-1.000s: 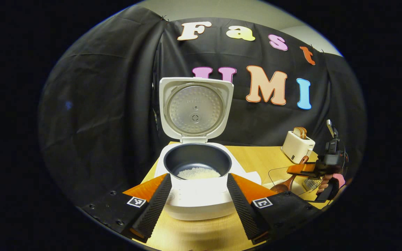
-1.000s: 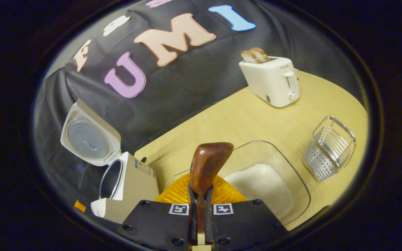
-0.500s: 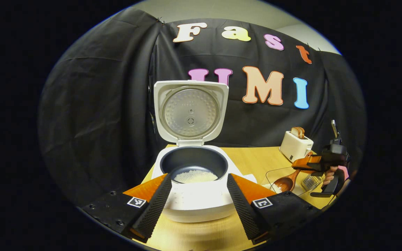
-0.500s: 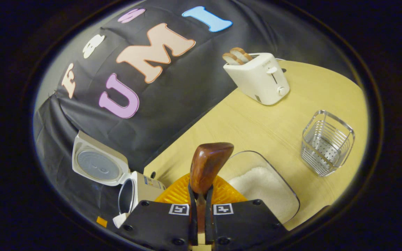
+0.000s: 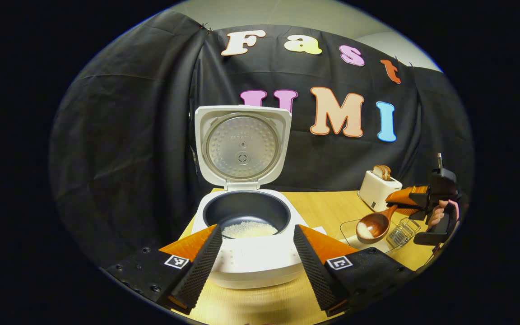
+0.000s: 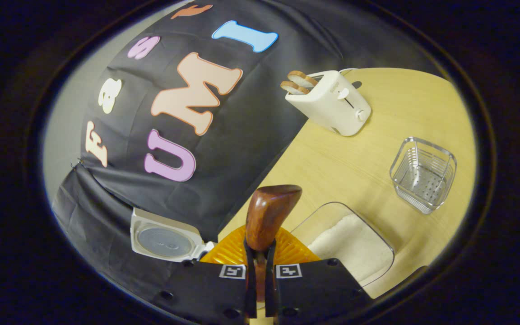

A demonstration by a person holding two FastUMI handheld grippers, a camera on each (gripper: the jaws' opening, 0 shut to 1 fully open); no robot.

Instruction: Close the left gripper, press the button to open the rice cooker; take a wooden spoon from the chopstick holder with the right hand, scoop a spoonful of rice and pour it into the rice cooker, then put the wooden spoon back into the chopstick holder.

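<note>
The dark brown wooden spoon (image 5: 374, 224) is lifted above the clear rectangular rice container (image 6: 355, 246), its bowl carrying a small heap of white rice, as the left gripper view shows. The right gripper (image 6: 260, 262) has both fingers clamped on the spoon's handle, the spoon end-on in its own view.

The white rice cooker (image 5: 253, 253) stands open, lid upright, a thin layer of rice already on the bottom of its dark inner pot. It sits well apart from the spoon, across bare pale wooden table (image 6: 355, 158). The left gripper (image 5: 256, 255) hangs in front of the cooker, fingers apart, holding nothing.

Risks, as I judge them:
- Grains spill on the table if the spoon tilts or jerks during the carry, since the load is shallow and loose.
- The handle is thin, so it could rotate between the fingers and dump early.
- The upright lid may be clipped on approach.
- The wire chopstick holder (image 6: 423, 174), empty, is light and could tip on the return.
</note>
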